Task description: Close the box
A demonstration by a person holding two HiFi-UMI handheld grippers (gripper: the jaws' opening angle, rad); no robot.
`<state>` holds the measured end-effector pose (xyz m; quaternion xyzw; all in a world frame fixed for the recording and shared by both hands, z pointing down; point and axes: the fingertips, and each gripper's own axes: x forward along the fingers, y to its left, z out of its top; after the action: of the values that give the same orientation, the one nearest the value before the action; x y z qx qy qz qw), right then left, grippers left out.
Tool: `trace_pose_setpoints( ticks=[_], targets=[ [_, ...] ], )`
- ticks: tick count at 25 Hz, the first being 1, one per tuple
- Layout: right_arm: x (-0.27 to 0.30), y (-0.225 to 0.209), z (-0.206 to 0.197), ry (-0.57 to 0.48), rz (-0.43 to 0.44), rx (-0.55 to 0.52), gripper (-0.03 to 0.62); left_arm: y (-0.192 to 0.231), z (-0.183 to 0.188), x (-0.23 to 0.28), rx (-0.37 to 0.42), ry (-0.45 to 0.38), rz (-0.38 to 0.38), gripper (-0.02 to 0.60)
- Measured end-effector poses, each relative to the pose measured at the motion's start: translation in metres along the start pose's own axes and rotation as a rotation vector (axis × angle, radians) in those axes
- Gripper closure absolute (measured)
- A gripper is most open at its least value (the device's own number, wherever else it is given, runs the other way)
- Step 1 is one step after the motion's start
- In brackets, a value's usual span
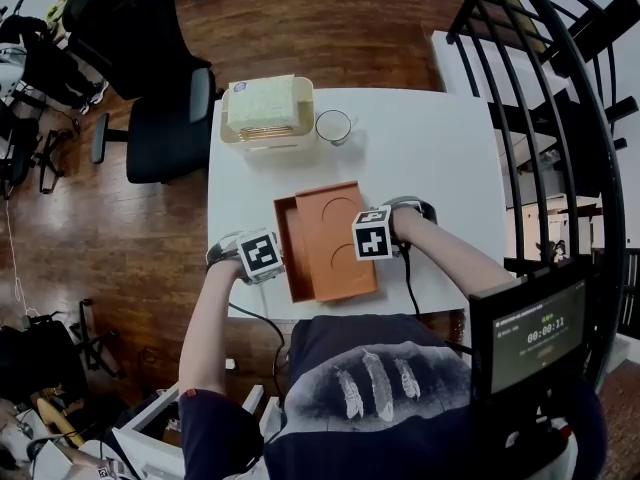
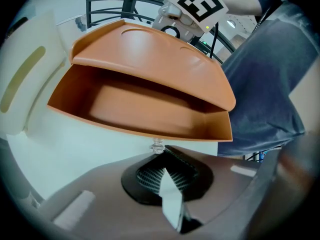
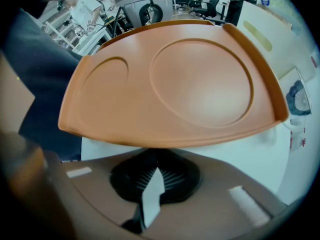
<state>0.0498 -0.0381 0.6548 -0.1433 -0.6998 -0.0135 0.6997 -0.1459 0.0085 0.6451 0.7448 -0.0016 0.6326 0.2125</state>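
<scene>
Left tool (image 2: 159,154) is sitting with jaws pressed together, nothing between them, tips just beside the near-left edge of the box base (image 2: 125,111). Judging it is bracing the base so it is not sliding on the worktop (image 1: 440,158).

Right tool (image 3: 152,160) is also showing jaws together with no gap. The lid (image 3: 175,89) rim is lying right over its tips, touching or just clear, cannot tell which. It looks like it is propping or guiding the lid from the right side, not pinching it.

Orange box (image 1: 325,243) is lying at the near middle of the worktop, between the two tools. The lid is hanging tilted over the base with the mouth gaping toward the left tool, so the box is not shut yet. The lid is also sitting shifted right, with a strip of base showing on the left. It is likely needing lowering and lining up.

Cream container (image 1: 266,113) and cup (image 1: 333,126) are standing at the far edge, well apart from the box and out of the way.
</scene>
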Motion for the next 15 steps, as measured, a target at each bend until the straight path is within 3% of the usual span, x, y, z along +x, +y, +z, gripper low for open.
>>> trace_pose_setpoints(
  ticks=[15],
  targets=[
    [0.0,-0.002,-0.001,-0.012,0.004,0.006,0.586,-0.003,0.03,0.003,0.056,-0.02,-0.018,0.569]
  ],
)
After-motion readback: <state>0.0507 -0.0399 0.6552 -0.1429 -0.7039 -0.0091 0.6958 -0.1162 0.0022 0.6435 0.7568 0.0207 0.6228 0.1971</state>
